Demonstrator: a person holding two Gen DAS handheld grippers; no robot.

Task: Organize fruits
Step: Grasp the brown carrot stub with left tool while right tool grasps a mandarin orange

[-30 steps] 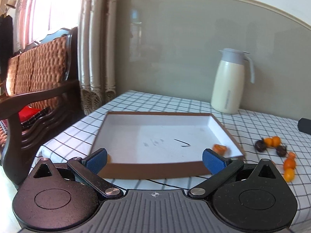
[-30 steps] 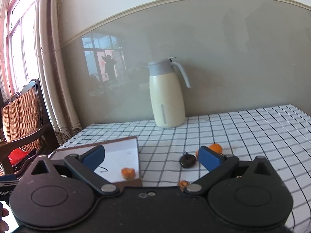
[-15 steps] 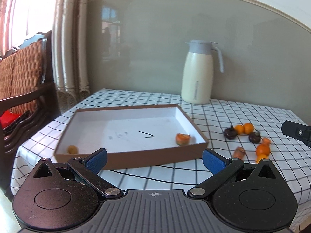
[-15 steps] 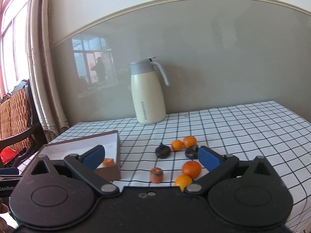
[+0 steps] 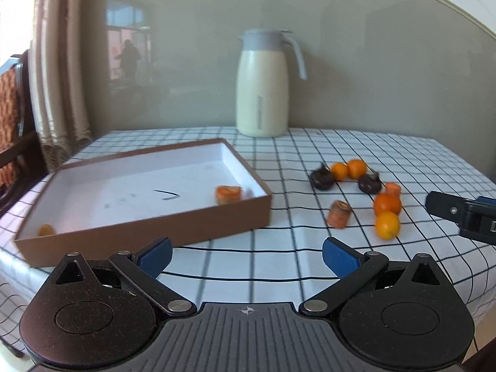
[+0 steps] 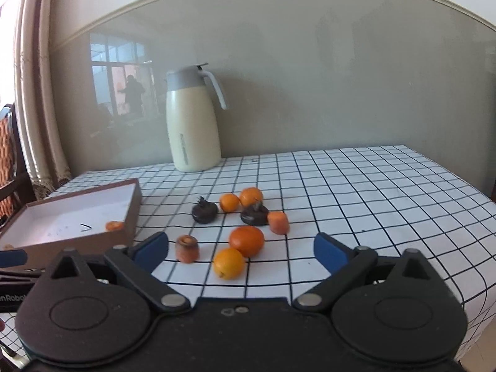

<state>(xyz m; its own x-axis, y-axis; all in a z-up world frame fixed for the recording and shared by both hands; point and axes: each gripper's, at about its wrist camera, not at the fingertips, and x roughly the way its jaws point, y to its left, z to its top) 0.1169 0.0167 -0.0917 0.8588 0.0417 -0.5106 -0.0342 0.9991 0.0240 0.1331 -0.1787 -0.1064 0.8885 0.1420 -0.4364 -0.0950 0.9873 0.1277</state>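
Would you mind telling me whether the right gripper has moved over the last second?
Yes. The right gripper has swung right: the jug and box slid left in its view, and the loose fruit now sits between its fingers.

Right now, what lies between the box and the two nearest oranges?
A carrot stub stands on bare checked cloth between the box and the oranges; the right wrist view shows it best.

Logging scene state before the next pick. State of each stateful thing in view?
left gripper: open, empty
right gripper: open, empty
box: lidless, one carrot piece inside
thermos: upright, lid shut
loose fruit pile: on tablecloth, outside box
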